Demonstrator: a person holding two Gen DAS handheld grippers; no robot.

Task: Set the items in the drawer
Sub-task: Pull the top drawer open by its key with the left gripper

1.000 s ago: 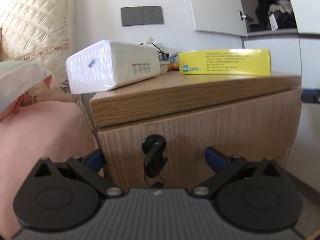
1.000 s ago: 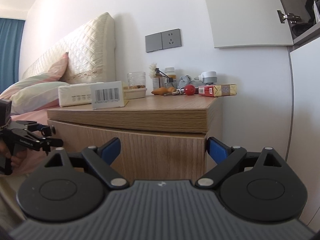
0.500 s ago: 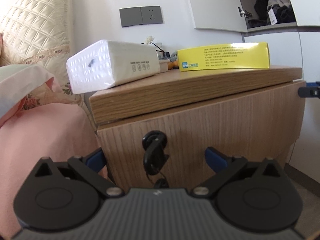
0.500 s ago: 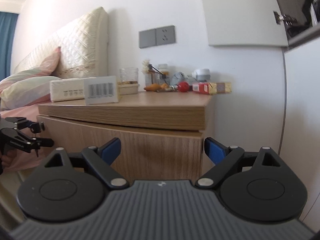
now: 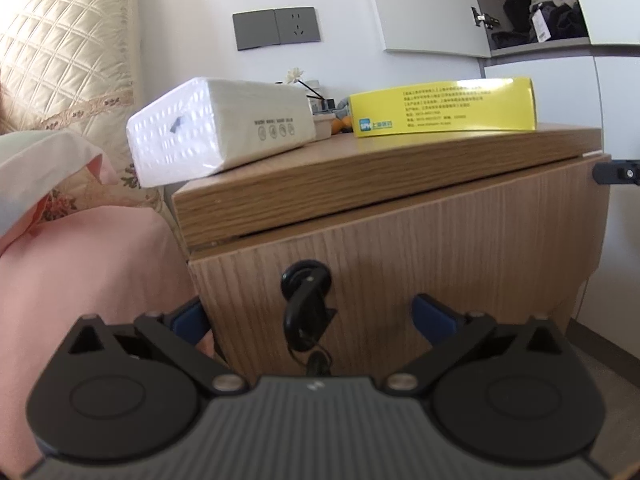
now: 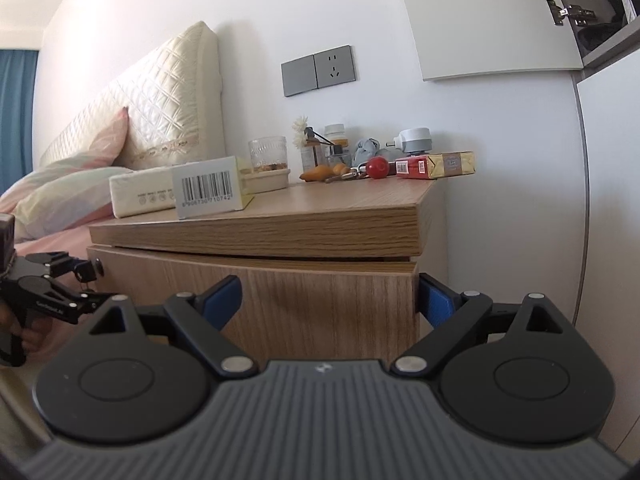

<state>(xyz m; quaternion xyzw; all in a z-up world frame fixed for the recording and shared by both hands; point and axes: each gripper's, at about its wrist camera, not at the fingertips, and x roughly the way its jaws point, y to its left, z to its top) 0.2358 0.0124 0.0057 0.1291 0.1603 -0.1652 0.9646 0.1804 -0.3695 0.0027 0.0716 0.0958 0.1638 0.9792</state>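
Note:
The wooden nightstand's drawer front [image 5: 420,260] is shut, with a black key [image 5: 306,308] hanging in its lock. My left gripper [image 5: 308,316] is open, its blue fingertips on either side of the key, close to the drawer front. On top lie a white tissue pack [image 5: 216,128] at the left and a yellow box [image 5: 444,108] to its right. My right gripper [image 6: 328,300] is open and empty, facing the drawer's right corner [image 6: 400,280]. The tissue pack [image 6: 140,196] and the box's barcode end [image 6: 208,192] show there too.
At the back of the nightstand top stand a glass [image 6: 268,152], small bottles [image 6: 320,152], a red ball [image 6: 378,167], a red-gold pack [image 6: 436,164] and a charger [image 6: 414,140]. A bed with pink sheets [image 5: 80,280] lies left. A white wardrobe [image 6: 608,200] stands right.
Both grippers have moved closer to the nightstand. The left one now brackets the key more closely. Both stay open.

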